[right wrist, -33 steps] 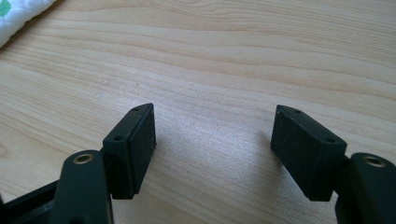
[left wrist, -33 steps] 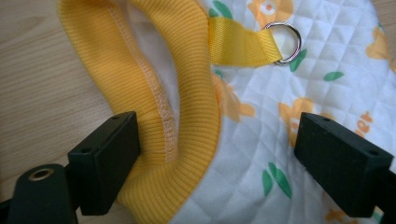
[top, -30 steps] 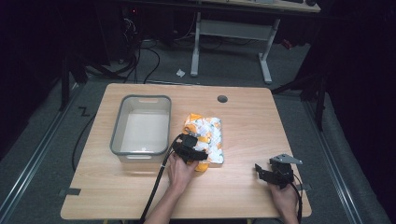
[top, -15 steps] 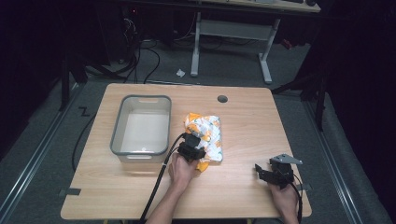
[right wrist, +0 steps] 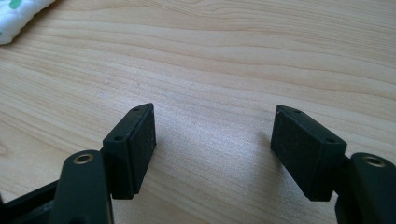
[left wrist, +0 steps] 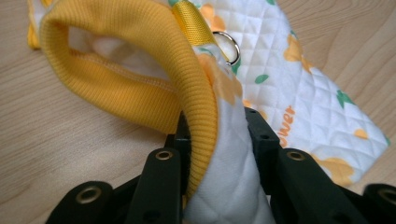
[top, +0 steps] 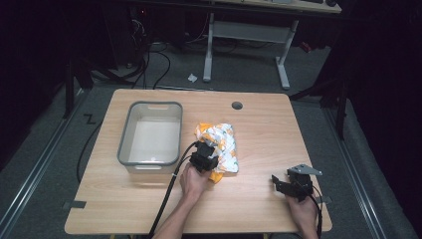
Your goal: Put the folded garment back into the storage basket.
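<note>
A small quilted garment, white with orange flowers and a yellow ribbed hem, lies crumpled at the middle of the wooden table. My left gripper sits at its near edge. Its jaws have just been closing and now pinch the hem and the quilted cloth between them, as the left gripper view shows. A metal ring hangs on a yellow strap of the garment. My right gripper rests low over bare wood at the near right, jaws open and empty. A corner of the garment lies far off.
A grey-rimmed clear plastic bin stands just left of the garment, nothing visible inside. A round cable hole sits near the table's far edge. The left gripper's cable runs back toward the near edge. Dark floor and a desk frame lie beyond.
The left gripper has shifted slightly along the garment's near edge and its jaws have shut on the cloth. The right gripper has stayed where it was.
</note>
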`<state>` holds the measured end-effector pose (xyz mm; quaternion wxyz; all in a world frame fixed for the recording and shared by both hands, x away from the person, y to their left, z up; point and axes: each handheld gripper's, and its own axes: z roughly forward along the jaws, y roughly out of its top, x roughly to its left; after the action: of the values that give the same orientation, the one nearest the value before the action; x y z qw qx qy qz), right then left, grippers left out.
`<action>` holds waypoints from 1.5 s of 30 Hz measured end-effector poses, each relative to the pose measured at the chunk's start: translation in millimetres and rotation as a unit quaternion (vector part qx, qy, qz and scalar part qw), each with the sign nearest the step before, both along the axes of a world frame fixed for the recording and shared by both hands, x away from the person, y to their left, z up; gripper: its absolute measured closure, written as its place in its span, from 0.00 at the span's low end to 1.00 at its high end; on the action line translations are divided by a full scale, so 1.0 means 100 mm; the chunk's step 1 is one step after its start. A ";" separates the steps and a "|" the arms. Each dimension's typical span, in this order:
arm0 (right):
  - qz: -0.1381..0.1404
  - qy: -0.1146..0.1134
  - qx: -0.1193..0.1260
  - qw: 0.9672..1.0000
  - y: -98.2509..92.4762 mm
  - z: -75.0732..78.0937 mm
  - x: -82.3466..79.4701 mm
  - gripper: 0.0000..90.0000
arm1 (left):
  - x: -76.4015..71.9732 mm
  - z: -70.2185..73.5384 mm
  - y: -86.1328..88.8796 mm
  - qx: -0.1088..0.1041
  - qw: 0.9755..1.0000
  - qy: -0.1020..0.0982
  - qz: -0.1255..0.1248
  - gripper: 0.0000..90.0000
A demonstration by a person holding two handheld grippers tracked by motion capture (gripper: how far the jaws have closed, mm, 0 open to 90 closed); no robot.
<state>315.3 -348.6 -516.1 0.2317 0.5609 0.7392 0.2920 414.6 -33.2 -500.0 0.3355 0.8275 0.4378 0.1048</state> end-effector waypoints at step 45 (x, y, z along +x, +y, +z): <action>-0.001 0.000 0.000 1.000 0.00 0.00 0.00 0.35 | -0.17 0.78 0.50 -0.059 0.995 -0.050 -0.065 0.81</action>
<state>315.2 -348.5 -516.1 0.2320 0.5615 0.7387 0.2921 397.4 16.7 -421.5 0.4114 0.8265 0.3716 0.0979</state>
